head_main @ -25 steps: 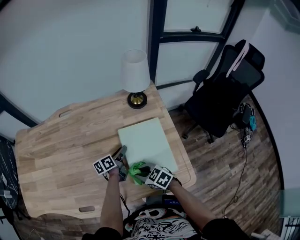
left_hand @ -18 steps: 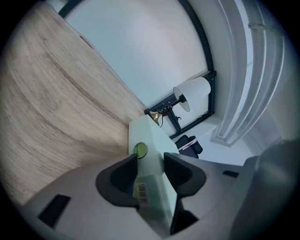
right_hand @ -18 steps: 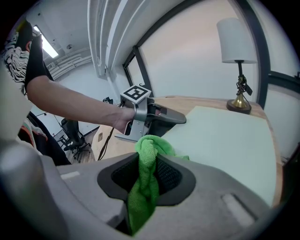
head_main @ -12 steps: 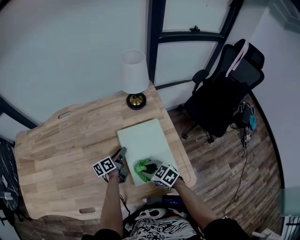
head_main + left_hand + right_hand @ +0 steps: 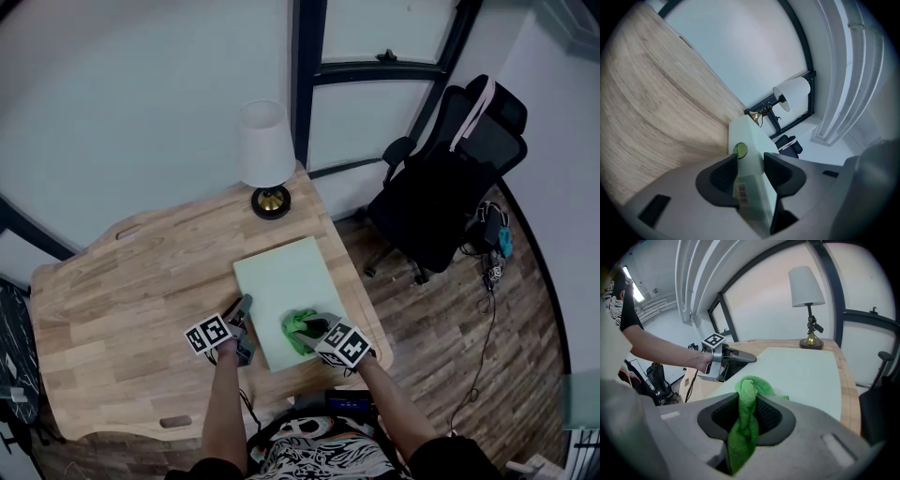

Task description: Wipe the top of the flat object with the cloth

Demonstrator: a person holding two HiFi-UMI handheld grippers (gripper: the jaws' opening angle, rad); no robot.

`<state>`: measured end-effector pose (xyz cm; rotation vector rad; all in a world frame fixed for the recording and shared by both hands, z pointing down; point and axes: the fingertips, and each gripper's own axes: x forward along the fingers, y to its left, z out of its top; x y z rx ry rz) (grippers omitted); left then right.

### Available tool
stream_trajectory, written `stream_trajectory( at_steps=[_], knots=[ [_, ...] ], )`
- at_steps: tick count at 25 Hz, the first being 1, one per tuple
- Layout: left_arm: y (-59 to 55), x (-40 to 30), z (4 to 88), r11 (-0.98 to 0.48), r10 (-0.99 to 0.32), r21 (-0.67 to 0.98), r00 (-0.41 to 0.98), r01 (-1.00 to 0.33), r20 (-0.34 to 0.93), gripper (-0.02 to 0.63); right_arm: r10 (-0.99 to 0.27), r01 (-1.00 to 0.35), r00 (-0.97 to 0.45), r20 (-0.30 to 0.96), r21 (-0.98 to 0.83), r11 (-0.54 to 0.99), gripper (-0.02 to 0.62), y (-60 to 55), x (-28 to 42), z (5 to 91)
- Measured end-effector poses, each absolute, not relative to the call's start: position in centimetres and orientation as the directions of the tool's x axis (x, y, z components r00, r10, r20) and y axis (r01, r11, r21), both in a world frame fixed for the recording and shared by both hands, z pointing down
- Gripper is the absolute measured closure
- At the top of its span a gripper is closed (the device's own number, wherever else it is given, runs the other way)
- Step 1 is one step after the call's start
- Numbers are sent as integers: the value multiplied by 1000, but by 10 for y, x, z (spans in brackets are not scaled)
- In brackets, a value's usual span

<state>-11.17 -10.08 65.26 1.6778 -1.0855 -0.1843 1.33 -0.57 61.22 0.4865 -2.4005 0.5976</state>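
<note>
My right gripper (image 5: 317,330) clamps the green cloth (image 5: 298,327) on the pale board (image 5: 279,277), near its front edge (bare surface lies ahead). My left gripper (image 5: 246,309) pinches the board's left edge between its 2 jaws.

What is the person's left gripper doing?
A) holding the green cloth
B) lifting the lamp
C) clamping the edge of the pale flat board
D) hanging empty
C: the left gripper has its jaws shut on the edge of the pale flat board; the right gripper holds the green cloth.
</note>
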Motion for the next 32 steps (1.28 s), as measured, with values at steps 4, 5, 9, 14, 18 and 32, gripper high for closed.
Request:
stream_trajectory(
  at_steps=[4, 5, 9, 14, 18, 32],
  knots=[
    [-101, -111, 653, -5, -725, 829, 573, -559, 382, 430, -216, -492, -743, 634, -298, 818, 502, -10, 22, 612],
    [-100, -112, 653, -5, -725, 830, 573, -558, 382, 431, -219, -496, -742, 634, -298, 816, 502, -11, 24, 612],
    [-101, -112, 652, -6, -725, 831, 575, -556, 380, 430, -238, -514, -737, 632, -296, 805, 502, -15, 30, 612],
    [-100, -112, 652, -8, -724, 833, 578, -553, 376, 430, -245, -521, -732, 636, -290, 803, 502, -15, 35, 612],
    [-101, -112, 651, -8, -725, 834, 578, -552, 375, 430, -259, -537, -724, 639, -287, 794, 502, -17, 44, 611],
    [-96, -112, 652, -4, -709, 840, 594, -542, 380, 430, -278, -590, -701, 657, -314, 744, 502, -18, 75, 613]
  ],
)
